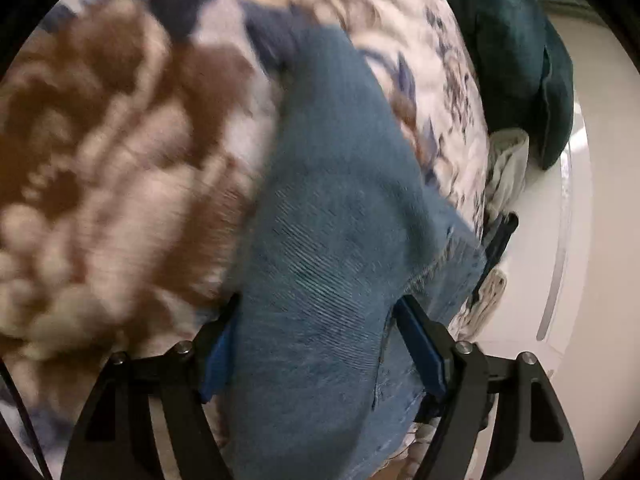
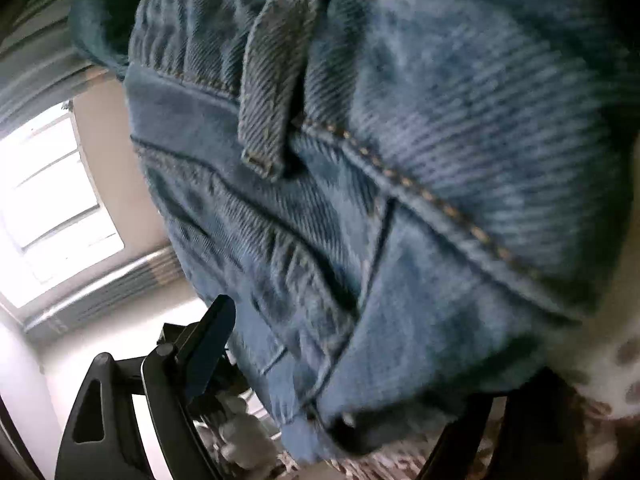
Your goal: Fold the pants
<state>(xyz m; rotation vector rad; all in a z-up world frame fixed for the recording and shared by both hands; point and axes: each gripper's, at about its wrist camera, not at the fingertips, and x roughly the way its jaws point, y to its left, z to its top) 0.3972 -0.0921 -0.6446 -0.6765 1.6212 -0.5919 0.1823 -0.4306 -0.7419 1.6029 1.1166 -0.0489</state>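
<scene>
Blue denim pants [image 1: 328, 160] lie on a floral bedspread and run from the far middle down into my left gripper [image 1: 318, 308]. The cloth fills the gap between its blue pads [image 1: 424, 352], and the jaws stand apart, so the gripper is open. In the right wrist view the waistband end of the pants [image 2: 440, 100], with a belt loop [image 2: 268, 92] and orange stitching, fills most of the picture. My right gripper [image 2: 372, 352] is open and wide. Its left finger [image 2: 212, 340] stands clear of the denim, and the bunched cloth hides most of the right one.
The bedspread [image 1: 100, 160] has a brown, cream and navy flower pattern. A dark teal cushion [image 1: 512, 48] and crumpled white cloth [image 1: 508, 160] sit at the bed's right edge, beside a white surface [image 1: 580, 240]. A bright window [image 2: 60, 208] shows in the right wrist view.
</scene>
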